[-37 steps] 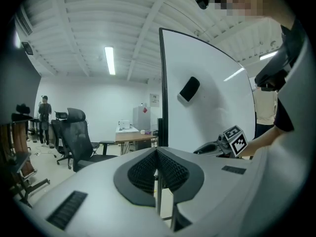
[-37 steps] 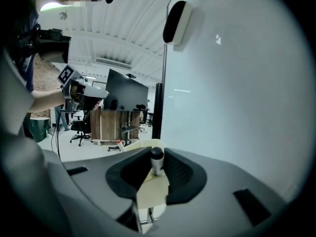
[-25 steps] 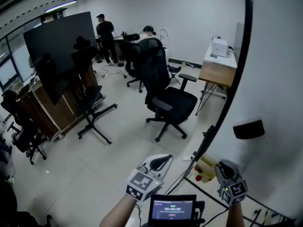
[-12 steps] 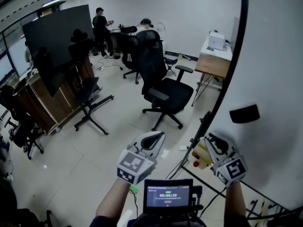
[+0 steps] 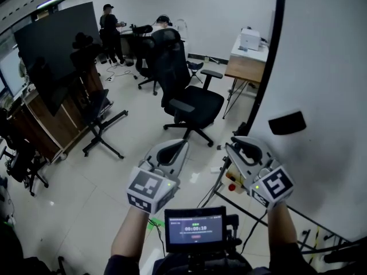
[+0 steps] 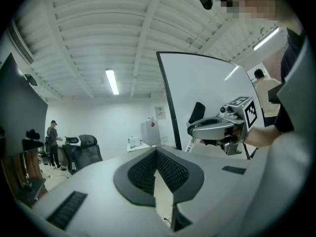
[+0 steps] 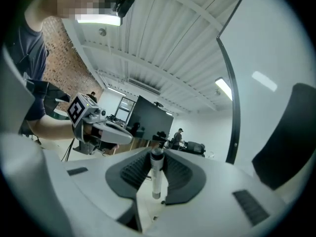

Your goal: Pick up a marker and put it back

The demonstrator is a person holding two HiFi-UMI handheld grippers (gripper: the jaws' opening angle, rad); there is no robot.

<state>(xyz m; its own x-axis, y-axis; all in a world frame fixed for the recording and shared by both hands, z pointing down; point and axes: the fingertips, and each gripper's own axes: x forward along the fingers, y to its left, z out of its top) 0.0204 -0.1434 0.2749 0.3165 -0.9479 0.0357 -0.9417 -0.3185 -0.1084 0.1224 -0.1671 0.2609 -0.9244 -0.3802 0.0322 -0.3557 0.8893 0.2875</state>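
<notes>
A white marker point(image 7: 156, 177) with a dark cap stands upright between the pads of my right gripper point(image 7: 157, 154), which is shut on it. In the head view my right gripper point(image 5: 232, 145) is held up beside the whiteboard's black edge; the marker cannot be made out there. My left gripper point(image 5: 182, 144) is raised to its left, with its jaws together and nothing between them. Its ribbed pads point(image 6: 170, 169) meet at the tip in the left gripper view, where the right gripper point(image 6: 217, 127) shows alongside.
A large whiteboard point(image 5: 321, 67) on a stand fills the right, with a black eraser point(image 5: 286, 122) stuck on it. Something red point(image 5: 231, 187) lies low by its frame. Ahead are an office chair point(image 5: 192, 99), a dark screen point(image 5: 57, 50), a desk point(image 5: 248, 67) and people point(image 5: 109, 24).
Both grippers have risen in the head view, the right one more, from low by the whiteboard's foot to beside the left gripper. The room has slid leftward in view.
</notes>
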